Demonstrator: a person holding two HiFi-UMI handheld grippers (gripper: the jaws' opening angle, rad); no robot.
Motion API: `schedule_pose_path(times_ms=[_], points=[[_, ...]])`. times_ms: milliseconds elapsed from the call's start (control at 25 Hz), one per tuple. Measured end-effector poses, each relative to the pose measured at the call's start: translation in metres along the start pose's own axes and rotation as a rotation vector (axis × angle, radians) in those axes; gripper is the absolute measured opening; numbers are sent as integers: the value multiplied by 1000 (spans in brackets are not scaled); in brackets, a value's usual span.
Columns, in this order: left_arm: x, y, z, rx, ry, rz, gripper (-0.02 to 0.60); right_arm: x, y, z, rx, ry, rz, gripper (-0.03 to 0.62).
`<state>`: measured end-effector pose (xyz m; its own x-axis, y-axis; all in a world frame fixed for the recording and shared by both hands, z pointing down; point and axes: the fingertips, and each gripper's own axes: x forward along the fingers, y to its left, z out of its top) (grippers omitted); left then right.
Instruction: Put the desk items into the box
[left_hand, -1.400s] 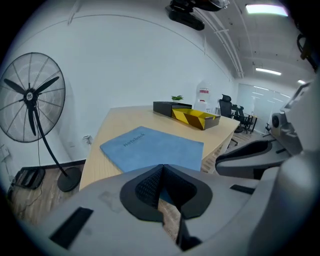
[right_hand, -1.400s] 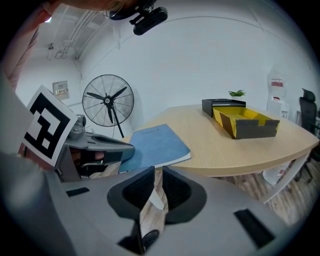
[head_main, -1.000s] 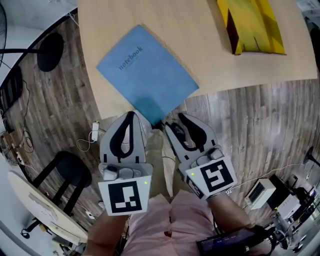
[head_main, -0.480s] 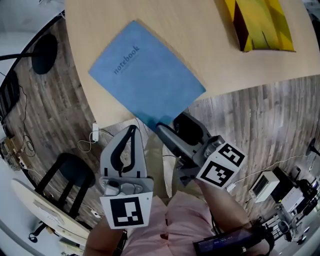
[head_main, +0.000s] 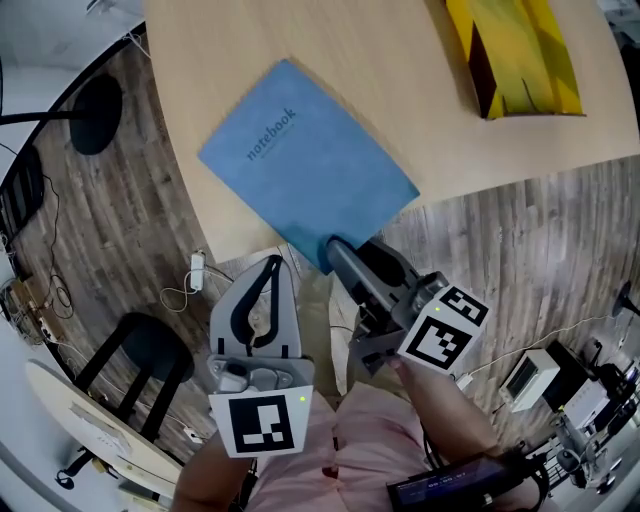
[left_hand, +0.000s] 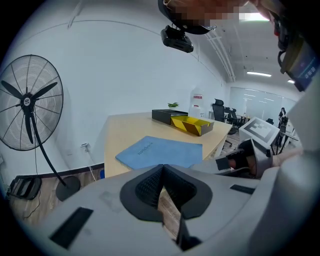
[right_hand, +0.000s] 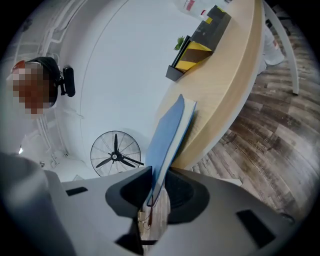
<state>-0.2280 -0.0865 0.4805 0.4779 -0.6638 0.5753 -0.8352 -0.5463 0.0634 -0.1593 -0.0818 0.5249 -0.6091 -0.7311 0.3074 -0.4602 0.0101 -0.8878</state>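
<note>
Head view: blue notebook (head_main: 305, 170) lies flat on the wooden desk (head_main: 400, 60), left of centre in the frame, its near corner hanging off the desk edge. Right gripper (head_main: 335, 250) sits at that overhanging corner, rolled on its side.

Right gripper view: the notebook corner stands edge-on between my jaws, and both pads look pressed onto it. I take that as a firm pinch on the cover and pages.

Left gripper (head_main: 268, 275) hangs below the desk edge, lower centre of the head view, apart from the notebook. Left gripper view: pads meet at the tip with nothing between them. It is closed and empty.

Yellow-lined box (head_main: 515, 55) is at the upper right of the head view, well apart from the notebook, partly cut off by the frame. I can make out nothing inside the part that shows.

Progress, as I judge it: early. The notebook is grasped but not yet off the desk, and nothing is visibly in the box. What remains is the lift, the carry to the upper right and the drop in. No other loose desk item shows in any view.

Background: standing fan (left_hand: 30, 102), left of the left gripper view.
</note>
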Motion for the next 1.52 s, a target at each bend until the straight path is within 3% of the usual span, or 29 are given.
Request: schedule_pose_path(times_ms=[240, 560, 800, 960, 1160, 1520], points=[[-8, 6, 27, -17, -73, 21, 11, -5, 26, 24, 53, -71, 41, 48], [-37, 14, 85, -76, -203, 15, 11, -25, 74, 60, 50, -150, 45, 49], [-60, 18, 136, -40, -325, 12, 11, -50, 121, 90, -6, -231, 76, 48], [-74, 22, 163, 29, -396, 9, 11, -67, 147, 100, -23, -291, 93, 48], [-74, 14, 202, 71, -507, -51, 11, -76, 159, 122, -68, -384, 111, 48], [-57, -14, 231, 123, -539, -106, 11, -117, 150, 175, -103, -519, 59, 49]])
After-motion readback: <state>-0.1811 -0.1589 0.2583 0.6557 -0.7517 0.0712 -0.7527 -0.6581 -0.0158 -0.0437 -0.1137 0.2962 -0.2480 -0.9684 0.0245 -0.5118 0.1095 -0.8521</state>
